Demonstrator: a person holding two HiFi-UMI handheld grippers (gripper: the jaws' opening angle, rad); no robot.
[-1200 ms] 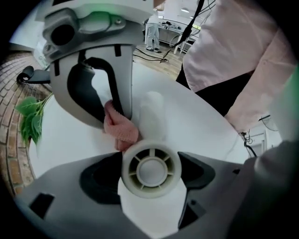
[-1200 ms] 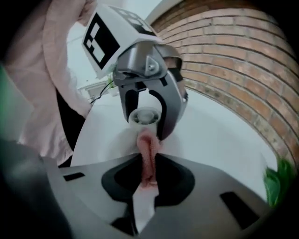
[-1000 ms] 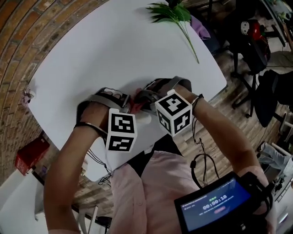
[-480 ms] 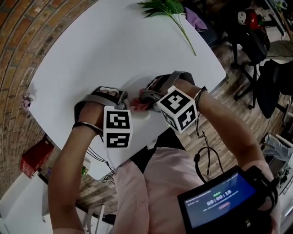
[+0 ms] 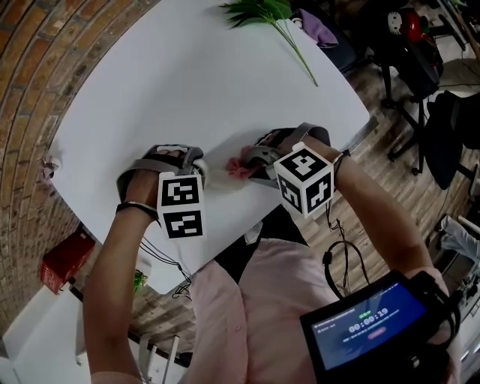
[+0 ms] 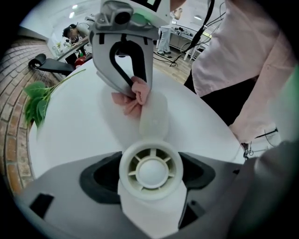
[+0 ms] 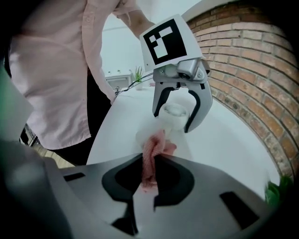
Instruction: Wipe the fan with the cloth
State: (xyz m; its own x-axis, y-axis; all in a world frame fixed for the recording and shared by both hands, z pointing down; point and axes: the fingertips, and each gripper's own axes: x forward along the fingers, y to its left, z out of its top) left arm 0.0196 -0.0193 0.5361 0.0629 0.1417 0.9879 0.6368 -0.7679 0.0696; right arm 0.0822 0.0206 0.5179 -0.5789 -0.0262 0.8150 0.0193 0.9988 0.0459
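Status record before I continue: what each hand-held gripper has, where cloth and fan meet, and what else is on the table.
left hand-held gripper: shut on the fan, at its round vaned head
right hand-held gripper: shut on the cloth, pink and bunched
contact: cloth is against the fan's far end, opposite the left jaws
grippers: facing each other, low over the table
other: plant lies at the table's far edge

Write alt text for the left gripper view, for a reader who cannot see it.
The left claw grips a small white fan, seen end-on, over a white table. Opposite, the right claw holds a pink cloth at the fan's far end; green leaves lie far left.
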